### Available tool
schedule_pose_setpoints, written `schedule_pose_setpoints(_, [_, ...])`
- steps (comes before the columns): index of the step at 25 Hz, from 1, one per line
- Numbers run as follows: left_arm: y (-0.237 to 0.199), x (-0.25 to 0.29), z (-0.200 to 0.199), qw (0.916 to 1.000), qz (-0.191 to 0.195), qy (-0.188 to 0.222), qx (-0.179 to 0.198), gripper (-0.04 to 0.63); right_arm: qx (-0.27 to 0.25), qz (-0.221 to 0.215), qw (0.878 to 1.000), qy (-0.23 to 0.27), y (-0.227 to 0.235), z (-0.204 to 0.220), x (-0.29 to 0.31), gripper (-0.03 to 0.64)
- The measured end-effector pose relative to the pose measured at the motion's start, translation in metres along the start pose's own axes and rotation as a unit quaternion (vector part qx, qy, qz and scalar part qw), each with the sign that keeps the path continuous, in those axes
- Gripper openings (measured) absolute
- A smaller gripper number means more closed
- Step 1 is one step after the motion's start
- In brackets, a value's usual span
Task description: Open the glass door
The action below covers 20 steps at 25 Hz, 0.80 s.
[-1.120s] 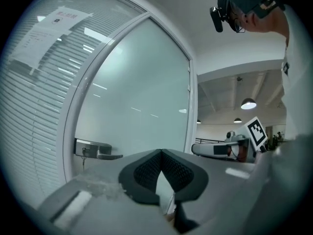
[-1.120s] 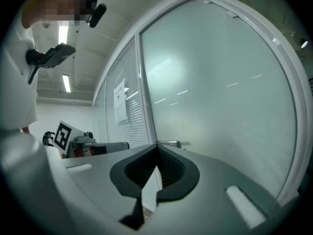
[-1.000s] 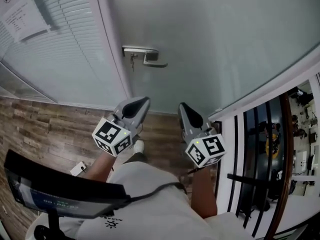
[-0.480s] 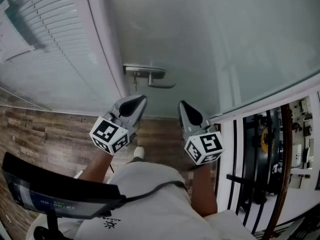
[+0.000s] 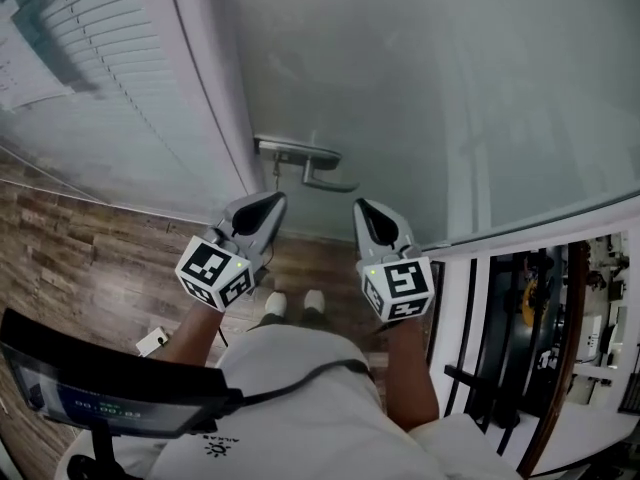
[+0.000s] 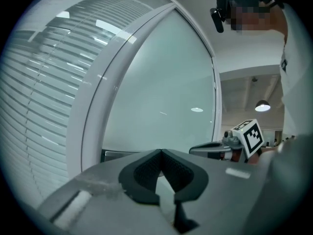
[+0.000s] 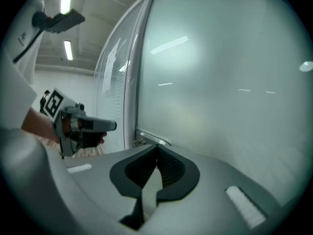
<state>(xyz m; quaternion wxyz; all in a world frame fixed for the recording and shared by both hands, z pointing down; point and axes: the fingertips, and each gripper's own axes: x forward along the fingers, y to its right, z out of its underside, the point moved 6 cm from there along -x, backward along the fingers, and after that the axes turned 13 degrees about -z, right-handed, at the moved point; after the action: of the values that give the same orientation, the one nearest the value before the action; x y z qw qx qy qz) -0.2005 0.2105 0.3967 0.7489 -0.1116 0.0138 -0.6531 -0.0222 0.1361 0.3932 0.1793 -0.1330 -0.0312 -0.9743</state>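
The frosted glass door (image 5: 430,88) fills the upper part of the head view. Its metal lever handle (image 5: 322,176) sits near the door's left edge, on a steel plate with a key hanging below it. My left gripper (image 5: 272,200) is shut and empty, pointing at the door just below and left of the handle. My right gripper (image 5: 362,208) is also shut and empty, just below and right of the lever. Neither touches the handle. In the right gripper view the handle (image 7: 152,139) lies right beyond the closed tip of my right gripper (image 7: 157,146). The jaws of the left gripper (image 6: 160,152) meet at the tip.
A white door frame (image 5: 205,98) separates the door from a glazed panel with blinds (image 5: 90,78) on the left. Wood floor (image 5: 90,248) lies below. A black railing (image 5: 500,368) stands at the right. A dark screen (image 5: 110,393) hangs in front of the person's body.
Both grippers have moved forward toward the door, and the handle now sits much closer above their tips. The jaws stayed shut throughout.
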Motion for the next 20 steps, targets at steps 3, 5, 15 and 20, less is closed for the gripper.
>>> schedule_pose_setpoints(3, [0.006,-0.002,-0.001,0.9998,-0.019,0.001,0.001,0.003,-0.075,-0.004,0.996,-0.055,0.007,0.011,0.01,0.013])
schedule_pose_setpoints(5, [0.007,-0.002,0.0,0.9996,-0.028,0.0,0.001,0.003,-0.128,-0.005,0.988,-0.091,0.011,0.02,0.022,0.082])
schedule_pose_setpoints(15, [0.006,0.001,0.007,0.998,-0.063,-0.009,-0.004,0.003,-0.364,0.018,0.906,-0.217,0.023,0.056,0.076,0.191])
schedule_pose_setpoints(20, [0.002,0.0,0.007,0.9974,-0.072,-0.012,-0.003,0.003,-0.339,0.027,0.923,-0.177,0.025,0.062,0.077,0.17])
